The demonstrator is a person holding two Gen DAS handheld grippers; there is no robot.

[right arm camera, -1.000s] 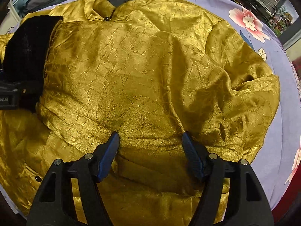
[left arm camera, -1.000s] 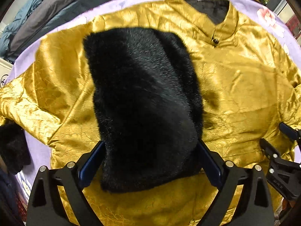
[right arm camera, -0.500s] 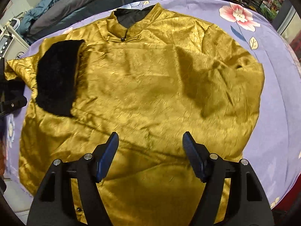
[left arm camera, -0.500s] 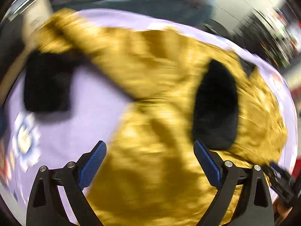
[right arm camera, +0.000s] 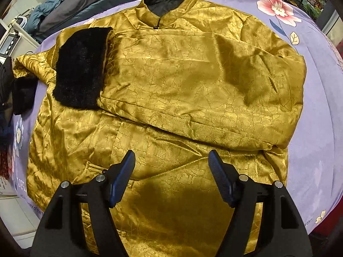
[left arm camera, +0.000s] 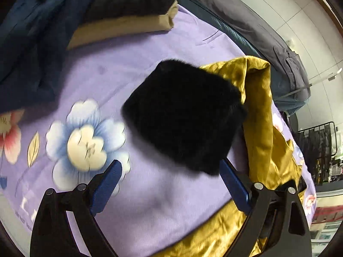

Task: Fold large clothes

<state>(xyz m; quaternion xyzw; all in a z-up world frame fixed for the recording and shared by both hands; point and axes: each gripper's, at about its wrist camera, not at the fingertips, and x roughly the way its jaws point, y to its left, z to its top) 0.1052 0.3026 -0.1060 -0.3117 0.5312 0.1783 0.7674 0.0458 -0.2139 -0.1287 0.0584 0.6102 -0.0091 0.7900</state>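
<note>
The gold jacket (right arm camera: 182, 90) lies flat on the purple bedsheet (right arm camera: 317, 98), 1 sleeve folded across its chest. Left gripper (left arm camera: 169, 184), jaws apart and empty, should clamp the outstretched fur cuff (left arm camera: 184, 117) squarely; right gripper (right arm camera: 171, 175) hovers with jaws apart.

The left gripper (left arm camera: 169, 171) points steeply down, blue-padded jaws spread wide and gripping nothing. The right gripper (right arm camera: 171, 160) likewise hangs open, aimed downward.

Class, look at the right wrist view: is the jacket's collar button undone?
No: the small dark button sits closed at the collar of the gold jacket.
</note>
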